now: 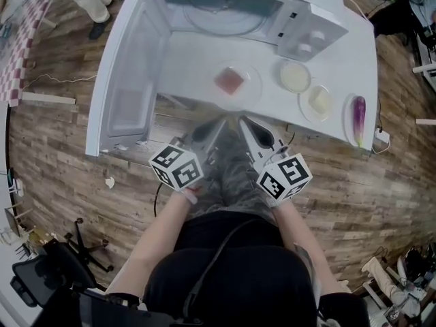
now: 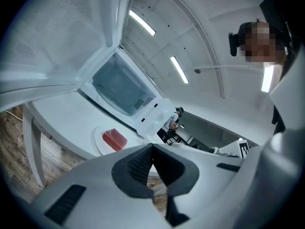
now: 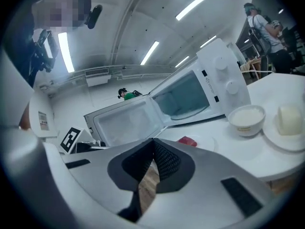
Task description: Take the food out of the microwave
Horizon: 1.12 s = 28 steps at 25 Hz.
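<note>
Left tongs (image 1: 219, 123), right tongs (image 1: 243, 121) closed | plate (image 1: 255, 87): red food (image 1: 230, 82) | bowl (image 1: 280, 75): white food (image 1: 295, 77)

The plate of meat (image 1: 235, 82) is set on the table (image 1: 351, 60) ahead of the jaws, before the microwave (image 1: 231, 12), left of the bowl (image 1: 294, 75).

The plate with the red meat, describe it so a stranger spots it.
On the white table stands a microwave with its door open. Right before its opening sits a plate. It alone carries a red slab; the bowl beside it holds something white.
</note>
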Tool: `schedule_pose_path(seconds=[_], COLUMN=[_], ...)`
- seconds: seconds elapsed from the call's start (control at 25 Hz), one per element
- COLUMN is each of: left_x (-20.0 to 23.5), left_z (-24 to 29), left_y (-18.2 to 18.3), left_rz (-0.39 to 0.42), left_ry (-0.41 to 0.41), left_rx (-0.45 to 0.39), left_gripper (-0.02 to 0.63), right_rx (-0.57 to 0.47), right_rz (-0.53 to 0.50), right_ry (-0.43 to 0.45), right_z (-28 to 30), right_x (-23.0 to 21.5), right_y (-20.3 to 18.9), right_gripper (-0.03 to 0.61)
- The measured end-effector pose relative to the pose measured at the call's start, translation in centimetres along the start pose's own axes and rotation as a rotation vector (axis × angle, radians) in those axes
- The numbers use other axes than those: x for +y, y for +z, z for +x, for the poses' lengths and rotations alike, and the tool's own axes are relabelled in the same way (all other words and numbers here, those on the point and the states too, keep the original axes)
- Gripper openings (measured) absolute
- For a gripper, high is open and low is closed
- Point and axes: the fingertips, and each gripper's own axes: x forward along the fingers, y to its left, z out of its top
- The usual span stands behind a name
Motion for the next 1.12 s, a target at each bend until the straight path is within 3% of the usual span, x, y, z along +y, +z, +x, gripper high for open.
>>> schedule_pose_path(seconds=[0.56, 0.96, 1.12], left_x=[-2.4, -3.3, -3.2], left_z=[-0.6, -1.9, -2.1], left_y=[0.8, 2.0, 1.6], left_rz=[0.091, 0.194, 0.193], left_ry=[-0.014, 0.021, 0.029], left_rx=[-0.015, -0.044, -0.041], left_gripper=[0.011, 0.011, 0.011], right_rx=[-0.023, -0.038, -0.03], right_rz=[-0.076, -0.128, -0.144], right_ry=[-0.013, -0.012, -0.015], right_z=[-1.7, -2.0, -2.0], right_x=[1.6, 3.1, 3.4], right_y=[0.7, 1.8, 1.6], right_gripper=[0.02, 0.02, 0.02])
